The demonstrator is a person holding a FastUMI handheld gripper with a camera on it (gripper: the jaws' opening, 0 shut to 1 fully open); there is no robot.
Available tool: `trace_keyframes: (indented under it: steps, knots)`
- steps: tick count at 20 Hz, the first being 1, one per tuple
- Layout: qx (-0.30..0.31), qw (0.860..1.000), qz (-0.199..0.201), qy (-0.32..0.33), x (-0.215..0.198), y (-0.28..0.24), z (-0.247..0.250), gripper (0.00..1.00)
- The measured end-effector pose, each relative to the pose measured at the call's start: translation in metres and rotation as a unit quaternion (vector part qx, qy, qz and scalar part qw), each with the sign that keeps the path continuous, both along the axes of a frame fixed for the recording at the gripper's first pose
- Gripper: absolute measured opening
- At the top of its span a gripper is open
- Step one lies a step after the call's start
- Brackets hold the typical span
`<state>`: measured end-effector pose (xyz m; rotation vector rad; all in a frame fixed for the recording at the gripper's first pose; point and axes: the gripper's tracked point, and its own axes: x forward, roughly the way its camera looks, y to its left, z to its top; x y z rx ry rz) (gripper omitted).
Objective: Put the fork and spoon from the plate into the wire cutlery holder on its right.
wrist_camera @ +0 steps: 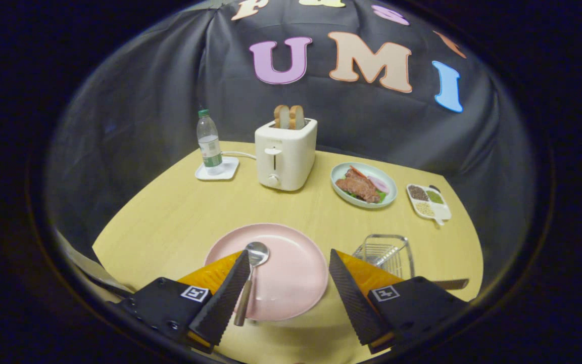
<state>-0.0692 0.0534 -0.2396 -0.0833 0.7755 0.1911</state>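
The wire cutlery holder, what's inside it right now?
In the wire cutlery holder one metal utensil end shows, likely the fork; the open gripper's finger covers its near side. The spoon lies on the pink plate.

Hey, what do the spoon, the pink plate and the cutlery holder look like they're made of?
Spoon: polished metal, likely steel; its bowl mirrors light. It lies between the open gripper fingers. Pink plate: matte, plastic or ceramic, can't tell. Cutlery holder: thin shiny metal wire grid.
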Motion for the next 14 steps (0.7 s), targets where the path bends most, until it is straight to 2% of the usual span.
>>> trace_keyframes:
  steps: [7,14]
  knots:
    - [-0.014,0.999,0.013,0.046,-0.021,0.033,-0.049,1.00]
    - [-0.044,0.993,0.030,0.104,-0.040,0.037,-0.089,0.56]
